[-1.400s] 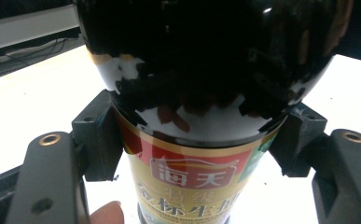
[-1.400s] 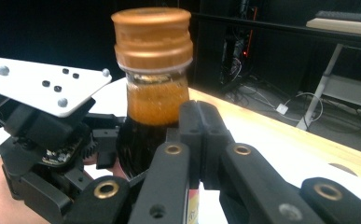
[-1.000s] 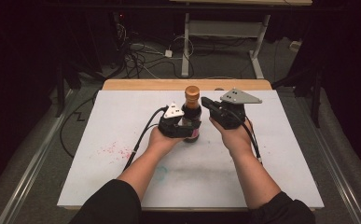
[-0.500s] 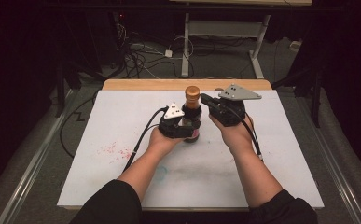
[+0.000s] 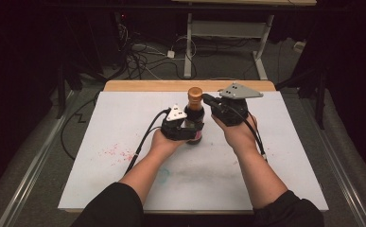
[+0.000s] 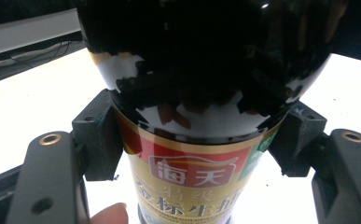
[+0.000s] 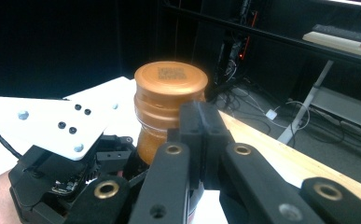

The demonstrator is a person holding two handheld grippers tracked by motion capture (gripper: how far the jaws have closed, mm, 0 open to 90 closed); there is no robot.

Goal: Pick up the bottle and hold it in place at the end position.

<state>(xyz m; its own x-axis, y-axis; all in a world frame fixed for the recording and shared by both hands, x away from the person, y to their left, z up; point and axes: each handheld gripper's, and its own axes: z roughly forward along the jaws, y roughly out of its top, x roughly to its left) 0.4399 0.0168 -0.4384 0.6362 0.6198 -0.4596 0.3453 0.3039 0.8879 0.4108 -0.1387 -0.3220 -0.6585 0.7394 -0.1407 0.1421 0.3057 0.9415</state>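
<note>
One bottle (image 5: 195, 118) stands upright near the middle of the white tabletop (image 5: 100, 137), a bit toward the far edge. It is dark, with a gold cap (image 5: 195, 92) and a red and gold label (image 6: 194, 179).

The left gripper (image 5: 186, 132) comes at the bottle from the left side. Its two jaws are spread just wide enough to hug the bottle's body, one pad on each side, touching the label. So it has hold of the bottle. A white three-cornered plate (image 5: 176, 112) sits on top of it, just left of the bottle's neck.

The right gripper (image 5: 208, 99) is on the right side of the bottle, higher up, by the neck under the cap. In the right gripper view its two jaws are pressed together with no gap, just in front of the neck, and they grip nothing. A grey plate (image 5: 240, 91) sits on top of it.

Some pink specks (image 5: 117, 151) lie on the tabletop, well to the left of the bottle.
</note>
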